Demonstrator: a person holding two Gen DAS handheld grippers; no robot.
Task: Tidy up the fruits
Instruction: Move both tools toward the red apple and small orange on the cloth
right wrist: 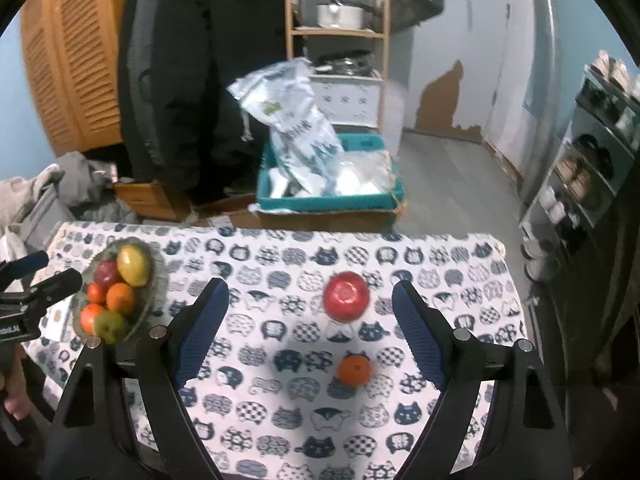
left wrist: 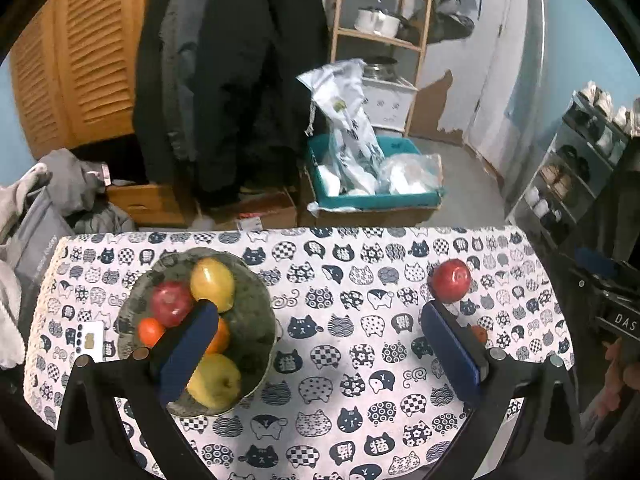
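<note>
A grey-green bowl [left wrist: 256, 320] on the left of the cat-print table holds a red apple [left wrist: 170, 303], yellow-green fruits [left wrist: 212, 282] and oranges. It also shows in the right wrist view [right wrist: 156, 284]. A loose red apple [right wrist: 346, 296] and a small orange [right wrist: 354, 369] lie on the cloth between the fingers of my right gripper [right wrist: 310, 314], which is open and empty above them. My left gripper [left wrist: 320, 312] is open and empty. Its left finger [left wrist: 192, 344] hangs over the bowl. The red apple [left wrist: 450, 280] sits just beyond its right finger.
The table [left wrist: 340, 360] ends at a far edge, with a teal crate of bags [left wrist: 372, 184], cardboard boxes and hanging coats beyond. A shoe rack [left wrist: 580, 160] stands at the right. A small white card [left wrist: 90, 336] lies left of the bowl.
</note>
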